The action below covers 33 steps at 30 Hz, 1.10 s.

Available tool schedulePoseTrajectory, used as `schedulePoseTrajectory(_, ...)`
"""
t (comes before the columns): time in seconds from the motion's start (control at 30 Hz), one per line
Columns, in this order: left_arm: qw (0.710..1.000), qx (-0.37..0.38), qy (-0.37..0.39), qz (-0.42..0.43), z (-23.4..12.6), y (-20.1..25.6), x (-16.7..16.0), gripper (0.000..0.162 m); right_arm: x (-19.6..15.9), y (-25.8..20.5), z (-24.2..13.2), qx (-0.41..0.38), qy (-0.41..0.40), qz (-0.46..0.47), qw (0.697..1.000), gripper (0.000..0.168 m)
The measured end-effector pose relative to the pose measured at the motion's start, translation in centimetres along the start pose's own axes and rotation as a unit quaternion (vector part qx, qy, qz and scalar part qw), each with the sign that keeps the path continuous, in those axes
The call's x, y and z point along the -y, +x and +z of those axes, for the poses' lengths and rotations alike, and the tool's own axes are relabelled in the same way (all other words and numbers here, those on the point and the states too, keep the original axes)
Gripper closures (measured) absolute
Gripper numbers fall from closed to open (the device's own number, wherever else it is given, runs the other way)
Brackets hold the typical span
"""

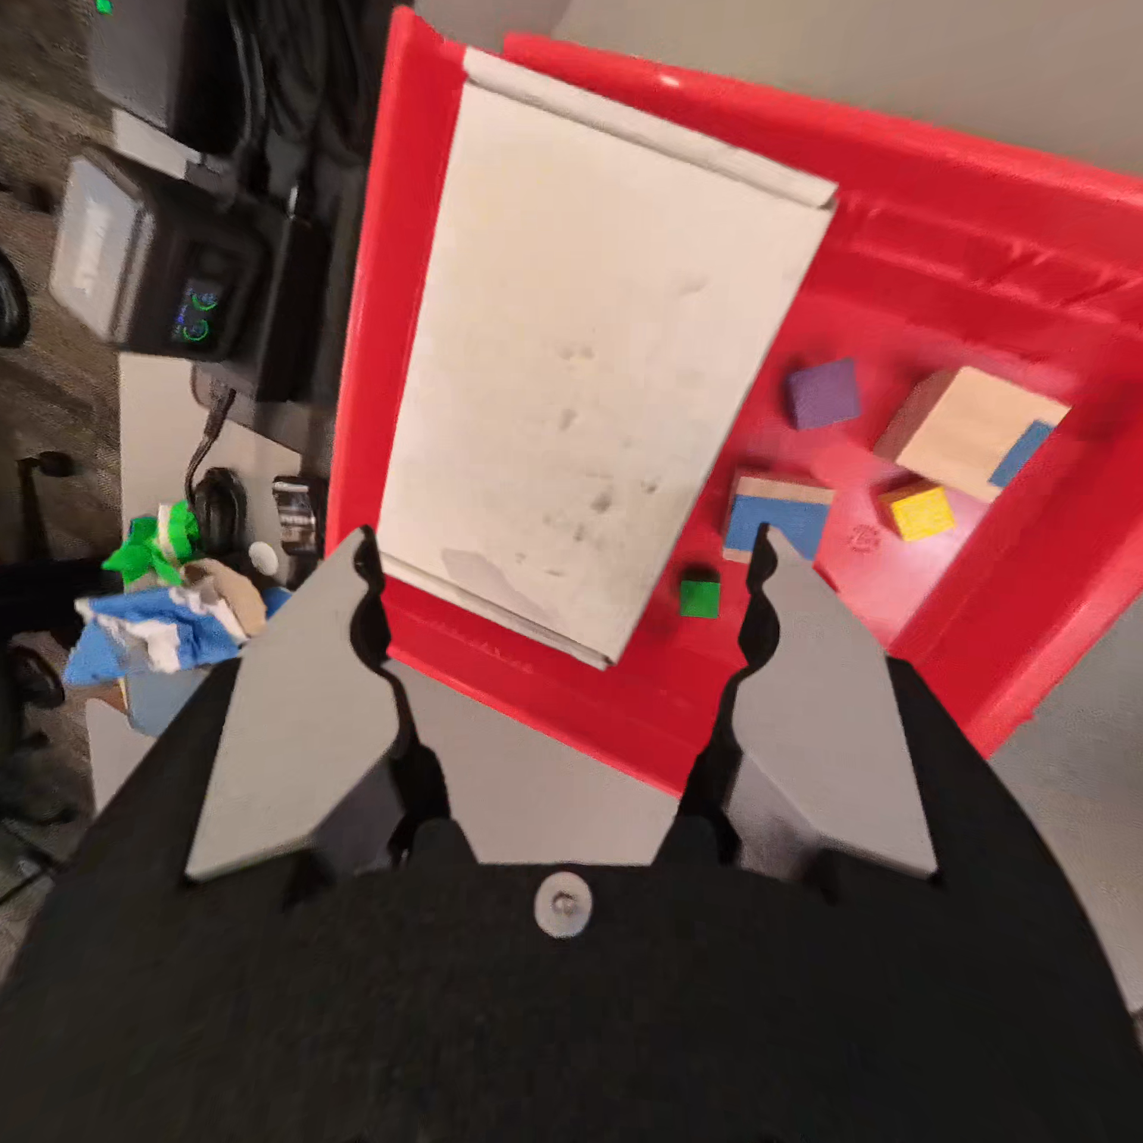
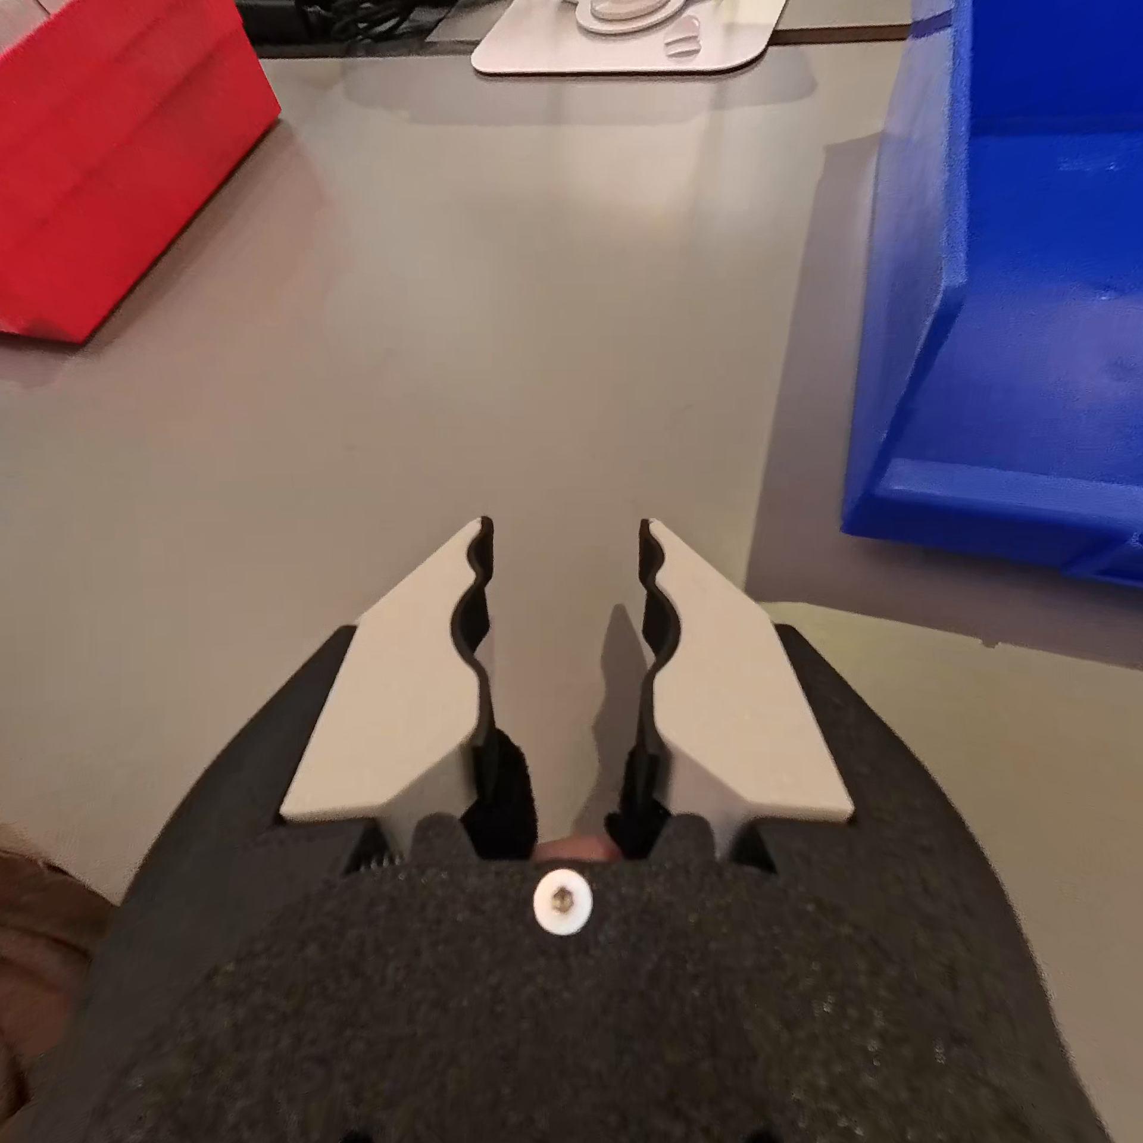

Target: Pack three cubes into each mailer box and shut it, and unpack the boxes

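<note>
1. The left claw (image 1: 566,538) hangs over the near edge of a red bin (image 1: 965,260), its jaws spread wide with nothing between them
2. A closed white mailer box (image 1: 594,346) lies flat in the left part of the red bin, close to the bin's left wall
3. To the right of the mailer box, loose on the bin floor, lie a purple cube (image 1: 824,393), a small green cube (image 1: 699,597), a yellow cube (image 1: 919,512), a large wooden block (image 1: 965,427) with a blue face, and a blue-and-wood block (image 1: 776,516) partly hidden behind the claw's right finger
4. The picture is blurred, so finer detail on the cubes cannot be told
5. The right claw (image 2: 566,526) hovers above bare grey table (image 2: 495,309), jaws parted and empty
6. In the right wrist view the red bin stands at far left and a blue bin (image 2: 1020,309) at right, well apart from each other, the claw between them
7. A pale flat mat (image 2: 625,49) lies at the far edge of the table
</note>
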<state>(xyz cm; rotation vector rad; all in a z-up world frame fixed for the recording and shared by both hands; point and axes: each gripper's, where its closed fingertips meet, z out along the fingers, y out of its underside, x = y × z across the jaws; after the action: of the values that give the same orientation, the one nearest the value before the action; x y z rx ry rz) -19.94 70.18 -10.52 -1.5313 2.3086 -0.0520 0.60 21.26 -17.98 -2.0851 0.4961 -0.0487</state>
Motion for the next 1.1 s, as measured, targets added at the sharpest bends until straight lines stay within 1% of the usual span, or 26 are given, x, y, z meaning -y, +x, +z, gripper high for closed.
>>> schedulePoseTrajectory(0.13, 0.995, -0.007, -0.048, 0.086, 1.8, -1.2, 0.9, 0.035, -0.7, 0.3, 0.1, -0.014, -0.013, -0.009, 1.000, 0.122)
schedulePoseTrajectory(0.23, 0.988, -0.033, -0.089, 0.121, 3.3, -0.6, 0.8, 0.022, -1.3, 0.8, 0.2, -0.022, -0.021, -0.008, 1.000, 0.122)
schedulePoseTrajectory(0.33, 0.984, -0.040, -0.109, 0.135, 4.8, -0.8, 0.6, 0.017, -1.5, 1.1, 0.2, -0.026, -0.025, -0.003, 0.999, 0.122)
schedulePoseTrajectory(0.37, 0.984, -0.048, -0.111, 0.132, 5.2, -0.8, 0.6, 0.020, -1.6, 1.2, 0.2, -0.026, -0.027, -0.002, 0.999, 0.122)
schedulePoseTrajectory(0.4, 0.983, -0.060, -0.112, 0.130, 5.5, -0.5, 0.6, 0.032, -1.7, 1.3, 0.3, -0.026, -0.029, 0.000, 0.999, 0.122)
schedulePoseTrajectory(0.47, 0.982, -0.078, -0.115, 0.131, 5.6, -0.1, 0.7, 0.034, -1.9, 1.3, 0.3, -0.025, -0.031, 0.004, 0.999, 0.122)
schedulePoseTrajectory(0.53, 0.982, -0.100, -0.117, 0.111, 5.2, 0.2, 0.8, 0.035, -2.0, 1.3, 0.3, -0.024, -0.033, 0.007, 0.999, 0.122)
schedulePoseTrajectory(0.63, 0.986, -0.080, -0.105, 0.105, 3.9, -0.5, 1.6, 0.035, -1.8, 1.3, 0.3, -0.023, -0.031, 0.007, 0.999, 0.122)
schedulePoseTrajectory(0.73, 0.991, -0.069, -0.079, 0.084, 0.9, -1.1, 3.3, 0.036, -1.4, 0.9, 0.3, -0.016, -0.024, 0.009, 1.000, 0.122)
schedulePoseTrajectory(0.8, 0.993, -0.083, -0.048, 0.065, -1.8, -0.4, 5.1, 0.036, -1.1, 0.5, 0.2, -0.008, -0.019, 0.003, 1.000, 0.122)
schedulePoseTrajectory(0.9, 0.989, -0.141, 0.004, 0.052, -5.6, 2.5, 8.8, 0.036, -0.4, -0.8, 0.1, 0.015, -0.004, -0.019, 1.000, 0.121)
schedulePoseTrajectory(1.0, 0.966, -0.249, 0.025, 0.059, -7.4, 8.4, 12.8, 0.036, 2.2, -2.9, -0.4, 0.064, 0.064, -0.029, 0.995, 0.114)
schedulePoseTrajectory(1.07, 0.944, -0.321, 0.016, 0.077, -7.5, 12.8, 15.1, 0.036, 4.2, -4.4, -0.7, 0.100, 0.123, -0.049, 0.986, 0.099)
schedulePoseTrajectory(1.1, 0.932, -0.352, 0.004, 0.089, -7.1, 15.0, 16.0, 0.036, 4.7, -5.1, -0.6, 0.117, 0.130, -0.064, 0.983, 0.092)
